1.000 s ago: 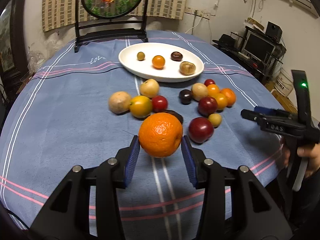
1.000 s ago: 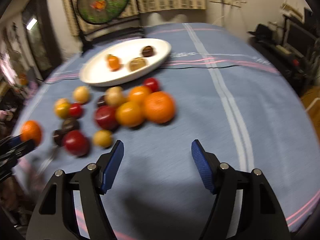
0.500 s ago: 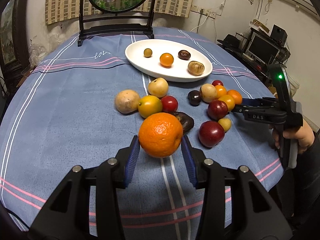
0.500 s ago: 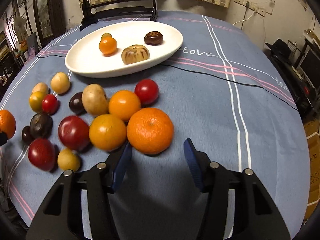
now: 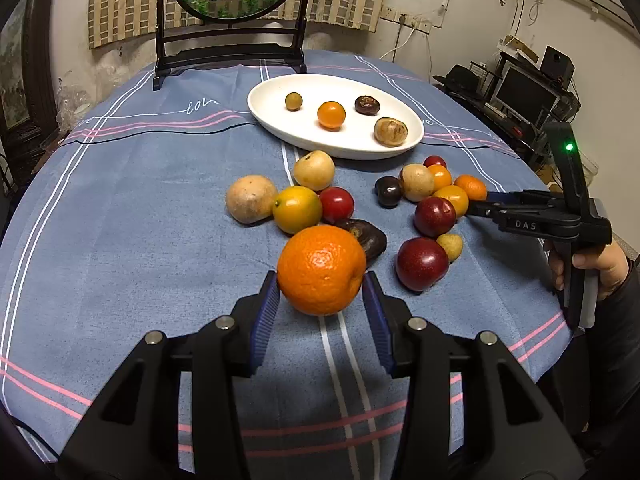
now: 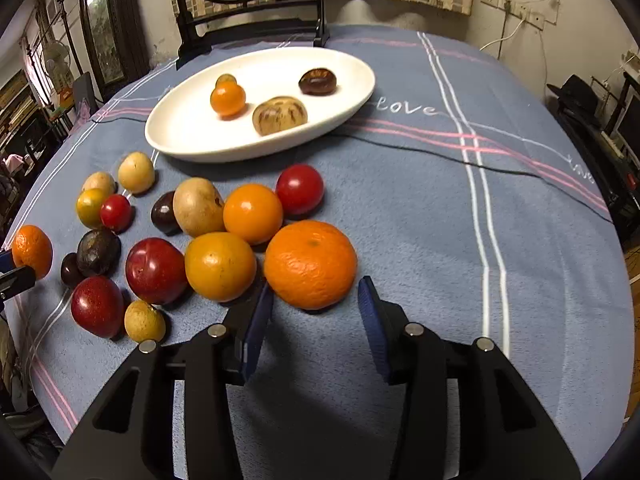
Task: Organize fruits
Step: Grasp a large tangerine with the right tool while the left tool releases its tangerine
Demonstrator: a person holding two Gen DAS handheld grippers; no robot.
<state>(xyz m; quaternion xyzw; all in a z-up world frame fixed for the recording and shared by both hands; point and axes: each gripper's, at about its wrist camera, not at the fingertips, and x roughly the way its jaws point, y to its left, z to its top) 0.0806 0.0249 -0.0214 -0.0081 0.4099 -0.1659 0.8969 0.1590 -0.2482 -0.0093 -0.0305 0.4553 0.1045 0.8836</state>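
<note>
In the left wrist view, my left gripper [image 5: 320, 300] points down at a slant from the bottom of the frame, its blue fingers [image 5: 266, 312] clamped on either side of a big orange [image 5: 321, 270], which is held up off the blue striped tabletop [image 5: 120, 240]. Beyond it, mid-frame, lie the loose fruits [image 5: 316, 200], and the white plate [image 5: 334, 114] sits above them at upper centre with four small fruits on it. At the right edge my right hand [image 5: 596, 264] grips the handle of the right gripper [image 5: 476, 204], which reaches level toward the fruit cluster.

In the right wrist view, my right gripper [image 6: 316, 320] tilts down from the bottom of the frame. Its fingers [image 6: 256, 320] have just been closing and now flank a mandarin [image 6: 310, 264] resting on the tabletop at centre; I cannot tell whether they touch it. The plate [image 6: 192, 136] lies at upper centre.
</note>
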